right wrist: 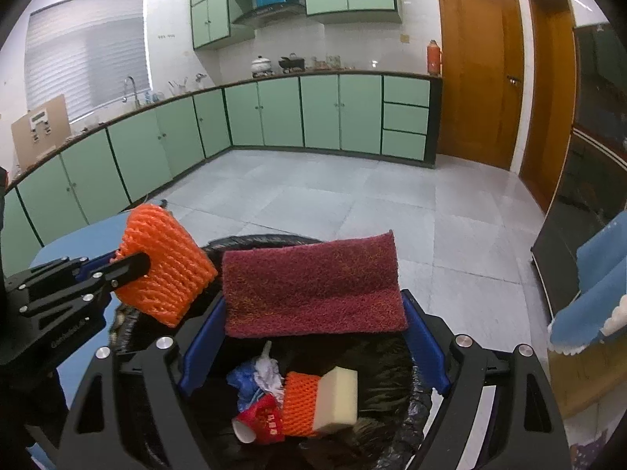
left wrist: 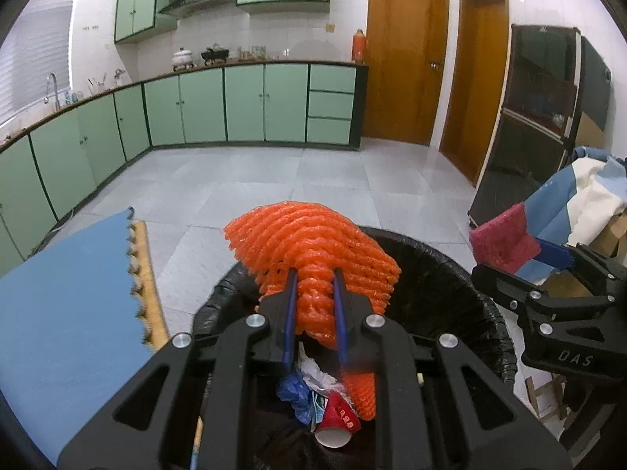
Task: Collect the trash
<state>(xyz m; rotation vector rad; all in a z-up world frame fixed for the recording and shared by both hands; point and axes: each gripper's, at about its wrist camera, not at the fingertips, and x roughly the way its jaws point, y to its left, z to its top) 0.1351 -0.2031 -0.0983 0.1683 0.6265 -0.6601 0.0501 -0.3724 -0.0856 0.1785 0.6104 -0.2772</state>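
Over the kitchen floor (right wrist: 313,203), my left gripper (left wrist: 315,290) pinches orange netting (left wrist: 309,239), my right gripper (right wrist: 313,313) spans a red pad (right wrist: 313,278); release both squarely above the bin (left wrist: 450,266)

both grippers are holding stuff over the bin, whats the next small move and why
Probably open both grippers. The left gripper pinches the orange foam net and the right gripper grips the maroon scouring pad, both above the black-lined trash bin, so they should drop in.

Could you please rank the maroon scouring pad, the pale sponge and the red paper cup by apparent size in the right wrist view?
1. maroon scouring pad, though it sits nearest the camera
2. pale sponge
3. red paper cup, partly buried, so nearly alike
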